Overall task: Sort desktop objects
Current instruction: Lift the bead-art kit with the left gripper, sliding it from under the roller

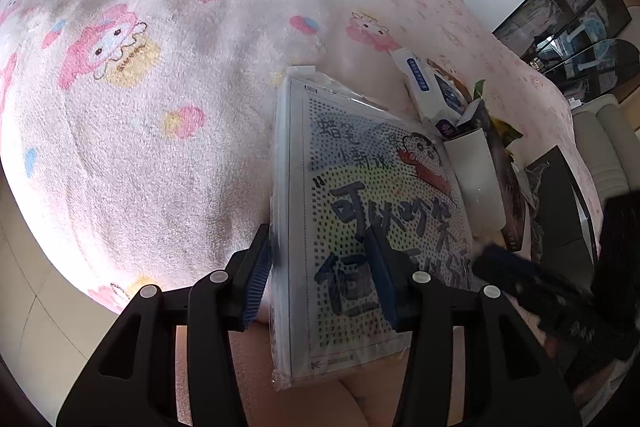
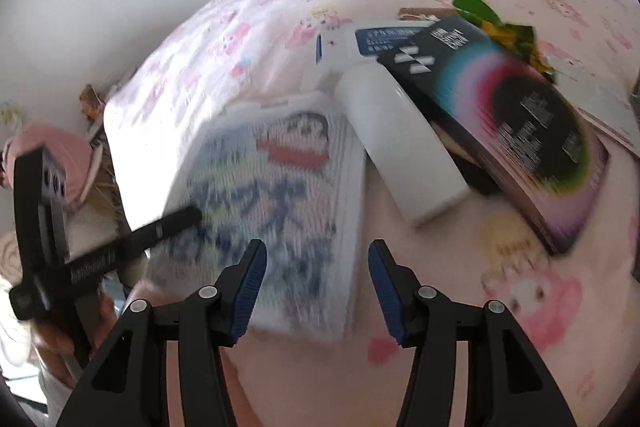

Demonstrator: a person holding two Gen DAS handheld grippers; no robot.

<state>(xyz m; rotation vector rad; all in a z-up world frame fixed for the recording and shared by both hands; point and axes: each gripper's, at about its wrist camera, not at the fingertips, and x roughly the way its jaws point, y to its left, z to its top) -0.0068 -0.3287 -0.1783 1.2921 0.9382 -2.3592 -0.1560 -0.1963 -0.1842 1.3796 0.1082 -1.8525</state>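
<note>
The left gripper (image 1: 320, 279) holds the wrapped cartoon-print pack (image 1: 372, 211) by its near edge, one blue pad on the pack's side and the other on its printed face; the pack appears tilted up off the pink blanket (image 1: 140, 107), its far corner toward the clutter. Right of the pack lies the white box (image 1: 476, 179), which appears to touch the pack's right edge; beyond it sit the blue-and-white tissue pack (image 1: 424, 87) and the dark book (image 2: 508, 115) with the rainbow ring, propped partly over the white box; a green-and-yellow wrapper (image 2: 500, 31) shows behind the book. The right gripper (image 2: 316, 271) hangs over the pack's near end with jaws parted wide and nothing between them. Progress, as a judgement: the items form one loose cluster on the right half of the blanket, overlapping rather than squared; the left half is bare. No sorted row or stack can be identified; the scene fits either the pack being lifted out of the cluster or being set against it.
</note>
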